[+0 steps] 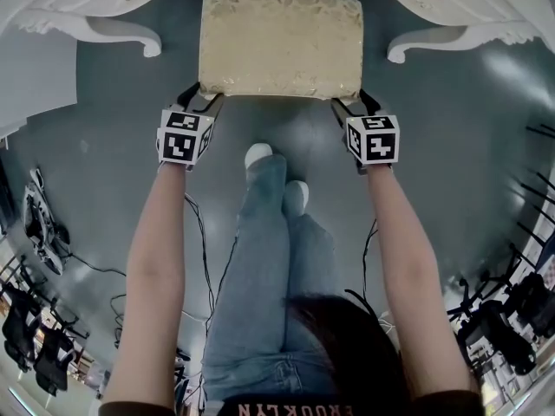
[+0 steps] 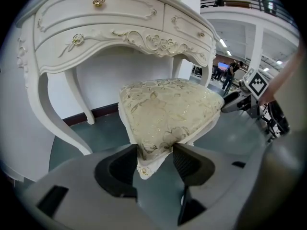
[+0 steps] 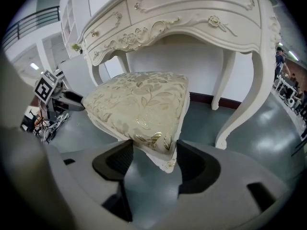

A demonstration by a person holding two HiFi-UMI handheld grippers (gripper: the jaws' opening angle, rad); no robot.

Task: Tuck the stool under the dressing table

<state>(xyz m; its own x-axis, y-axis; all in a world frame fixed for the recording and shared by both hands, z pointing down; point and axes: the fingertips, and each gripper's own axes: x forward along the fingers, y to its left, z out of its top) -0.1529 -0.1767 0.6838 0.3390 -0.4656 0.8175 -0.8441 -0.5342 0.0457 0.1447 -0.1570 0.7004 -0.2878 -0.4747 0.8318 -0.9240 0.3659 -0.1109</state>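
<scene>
Large hall (studio-like), railed balcony (image 2: 240, 3), cables (image 1: 205, 241) on floor (image 1: 451, 128)

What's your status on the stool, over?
Left gripper, right gripper: each shut on a near corner of the stool. Seat in front of the dressing table opening, not yet under. Nothing seen blocking between the table legs.

1. In the head view, the bench (image 1: 113, 26) beyond the stool (image 1: 280, 42) is cut off by the top edge. Only its front rim and two curled feet show.
2. There the stool's legs are hidden beneath its own seat.
3. In the left claw view, the people (image 2: 230, 71) far beyond the stool are too small to tell.
4. The shirt lettering (image 1: 286, 408), on the near side of the stool, is cut by the bottom edge.
</scene>
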